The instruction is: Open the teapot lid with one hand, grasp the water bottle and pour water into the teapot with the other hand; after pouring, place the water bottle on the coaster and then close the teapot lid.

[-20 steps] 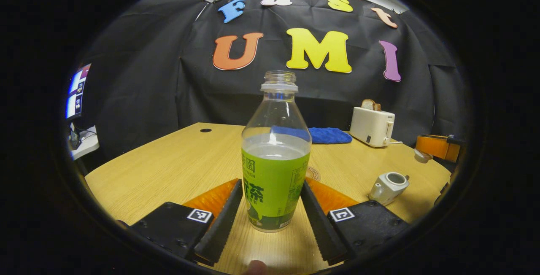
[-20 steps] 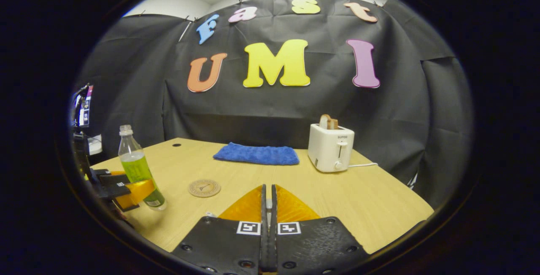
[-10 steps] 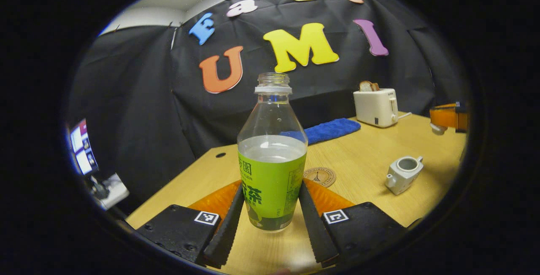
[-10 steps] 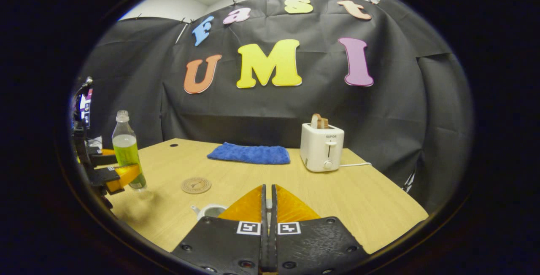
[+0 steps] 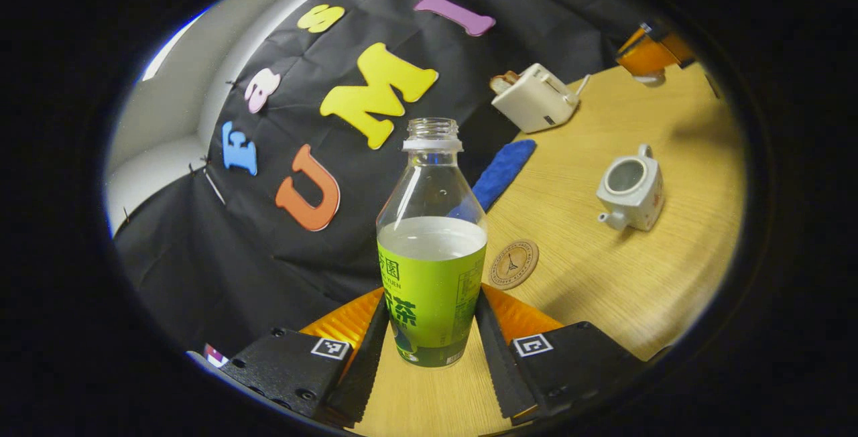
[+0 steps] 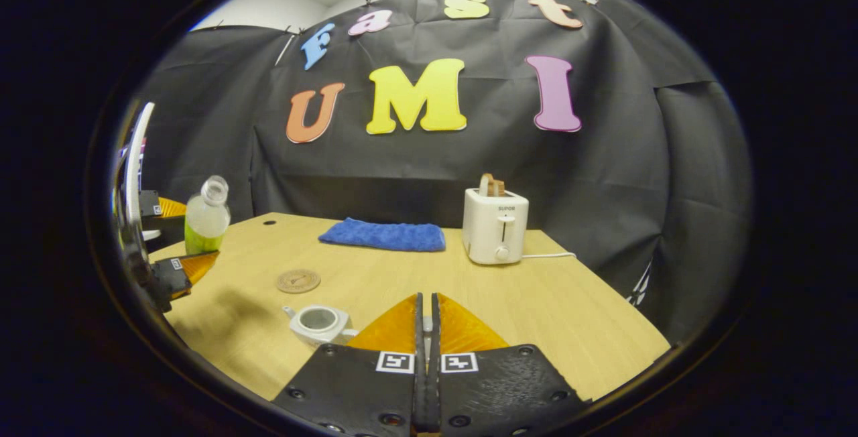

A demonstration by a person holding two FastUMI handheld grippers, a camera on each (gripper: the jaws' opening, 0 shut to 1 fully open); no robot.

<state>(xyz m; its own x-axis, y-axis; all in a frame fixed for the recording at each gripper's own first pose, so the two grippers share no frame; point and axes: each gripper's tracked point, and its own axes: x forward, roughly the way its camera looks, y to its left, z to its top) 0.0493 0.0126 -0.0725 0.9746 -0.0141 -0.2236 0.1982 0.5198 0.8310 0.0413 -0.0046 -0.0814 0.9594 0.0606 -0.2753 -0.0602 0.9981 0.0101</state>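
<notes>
My left gripper (image 5: 432, 330) is shut on the green-labelled water bottle (image 5: 432, 269), which has no cap and is partly full. The bottle is held off the table and leans over. The white teapot (image 5: 630, 185) stands lidless on the table to its right, with the round wooden coaster (image 5: 513, 264) between them. My right gripper (image 6: 426, 316) is shut on the small white teapot lid (image 6: 426, 324), held above and behind the teapot (image 6: 318, 323). The right gripper view also has the coaster (image 6: 299, 281) and the bottle (image 6: 204, 219) at far left.
A white toaster (image 6: 495, 226) with bread in it stands at the back of the wooden table (image 6: 536, 303), its cord trailing right. A folded blue cloth (image 6: 382, 234) lies to its left. A lit screen sits beyond the table's left edge.
The left gripper has lifted the bottle off the table and tipped it sideways toward the teapot. The right gripper has risen a little with the lid, bringing the teapot into its view.
</notes>
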